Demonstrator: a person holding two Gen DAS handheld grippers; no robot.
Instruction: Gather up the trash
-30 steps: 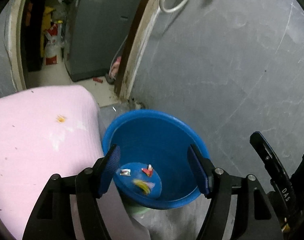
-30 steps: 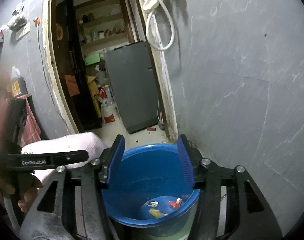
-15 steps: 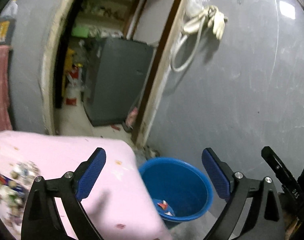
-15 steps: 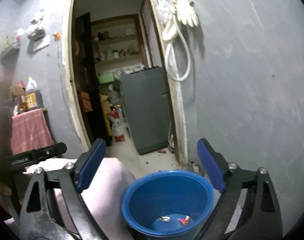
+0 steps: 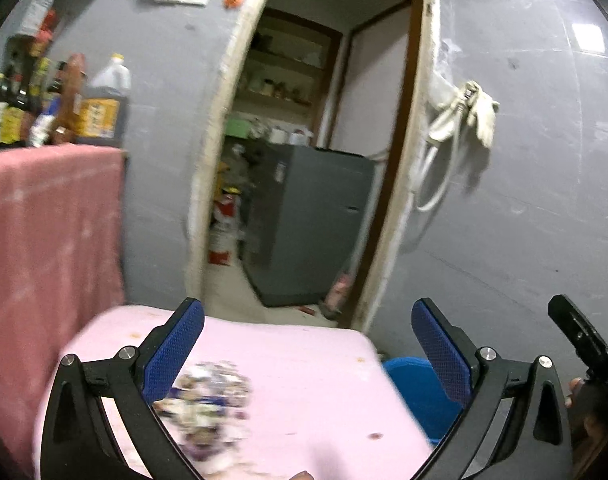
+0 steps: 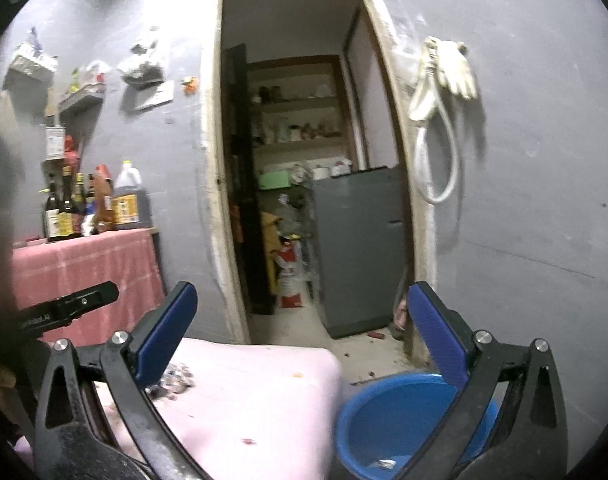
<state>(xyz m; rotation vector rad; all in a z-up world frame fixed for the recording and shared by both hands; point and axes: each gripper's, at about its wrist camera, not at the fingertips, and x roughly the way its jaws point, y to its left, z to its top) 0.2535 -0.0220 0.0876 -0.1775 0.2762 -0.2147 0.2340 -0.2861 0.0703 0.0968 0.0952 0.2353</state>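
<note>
In the left wrist view, the left gripper (image 5: 308, 340) had its blue jaws spread wide and opening more, and nothing was between them. Below the jaws lay a bench with a pink cover (image 5: 304, 360). A blurry pile of trash (image 5: 207, 404) sat on the pink cover near the left edge of the bench, close by the left jaw. The blue bucket (image 5: 420, 392) stood on the floor just past the right edge of the bench, and the right jaw hid part of it. Behind was a grey wall with an open doorway, and a grey fridge (image 5: 312, 224) stood inside it. White gloves (image 5: 470, 108) hung on the wall right of the doorway. Bottles (image 5: 99, 108) stood on a pink cloth at the left. A piece of the other gripper showed at the right edge.

In the right wrist view, the right gripper (image 6: 304, 324) also had its jaws wide and opening more, with nothing between them. The trash (image 6: 173, 378) lay on the pink cover (image 6: 263, 392) near the left jaw. The blue bucket (image 6: 388, 416) stood beside the right edge of the bench, and small scraps (image 6: 384, 464) lay in its bottom. A black piece of the left gripper showed at the left.
</note>
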